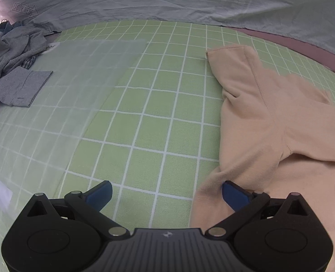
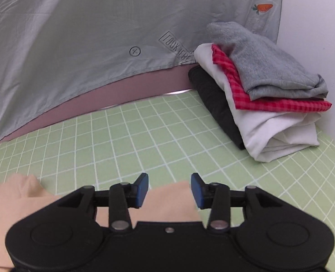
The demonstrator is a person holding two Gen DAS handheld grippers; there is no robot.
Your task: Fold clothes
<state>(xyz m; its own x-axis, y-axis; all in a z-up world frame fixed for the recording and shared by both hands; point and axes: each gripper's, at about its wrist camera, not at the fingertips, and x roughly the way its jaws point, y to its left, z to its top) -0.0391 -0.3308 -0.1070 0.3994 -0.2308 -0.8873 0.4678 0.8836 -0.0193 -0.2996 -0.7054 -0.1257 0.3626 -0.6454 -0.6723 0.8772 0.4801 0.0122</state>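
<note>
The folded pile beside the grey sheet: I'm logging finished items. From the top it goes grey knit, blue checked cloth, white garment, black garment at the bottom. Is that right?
Not quite. The checked cloth is red, not blue, as the right wrist view shows. The rest holds: grey knit garment on top, white garment under the checked one, black garment at the bottom.

A: What can be read?

B: "LOOK HERE", framed in an arrow outline, is printed on the grey sheet (image 1: 167, 0), seen mirrored in the left wrist view. The same print (image 2: 175, 46) is seen on the sheet in the right wrist view, partly creased.

A: Any signs?

B: Circled plus marks (image 2: 135, 51) and a carrot picture (image 2: 263, 7) are printed there.
</note>
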